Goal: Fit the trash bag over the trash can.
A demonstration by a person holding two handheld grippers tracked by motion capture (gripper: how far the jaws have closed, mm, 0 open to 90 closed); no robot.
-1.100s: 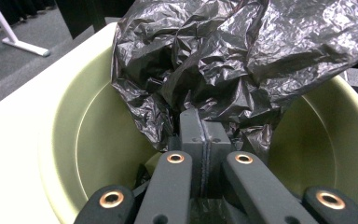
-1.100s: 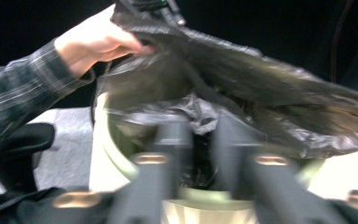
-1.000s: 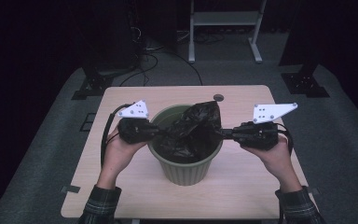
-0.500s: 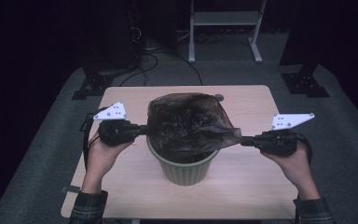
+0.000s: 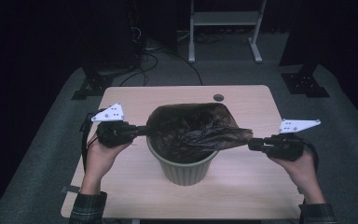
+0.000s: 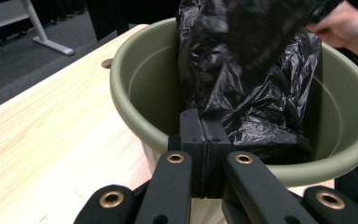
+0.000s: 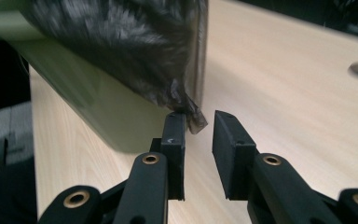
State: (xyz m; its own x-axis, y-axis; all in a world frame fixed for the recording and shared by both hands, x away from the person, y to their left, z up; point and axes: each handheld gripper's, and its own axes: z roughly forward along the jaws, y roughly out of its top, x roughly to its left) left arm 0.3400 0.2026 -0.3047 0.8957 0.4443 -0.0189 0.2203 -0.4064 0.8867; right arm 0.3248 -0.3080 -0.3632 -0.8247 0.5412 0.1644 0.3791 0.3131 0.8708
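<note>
- Your left gripper (image 6: 204, 154) sat clamped on the edge of the black bag (image 6: 251, 88), its two jaws pressed flat together with the plastic pinched between them, right at the near rim of the green bucket (image 6: 135, 70).
- From above, that same left gripper (image 5: 142, 130) reached in level from the left side, its tips meeting the bag (image 5: 191, 130) just over the bucket's (image 5: 186, 170) left rim.
- Your left hand (image 5: 100, 156) held the gripper body beside the bucket, a plaid sleeve showing at the table's (image 5: 135, 98) near edge.
- Your right gripper (image 7: 199, 133) had just been opening: its jaws stood apart with a clear gap, and a twisted corner of the bag (image 7: 135, 42) hung at the tip of one jaw, touching it but not squeezed.
- In the high view the right gripper (image 5: 251, 143) pointed in level from the right, and the bag's stretched corner ran out past the bucket's right rim to meet its tips.
- Your right hand (image 5: 298, 163) rested over the bare tabletop, well to the right of the bucket.
- The bag was draped across the bucket's mouth, sagging into it in the middle and pulled to a point on the right.
- The bucket stood upright near the middle of the pale wooden table, with a small round hole (image 5: 218, 97) in the tabletop behind it.
</note>
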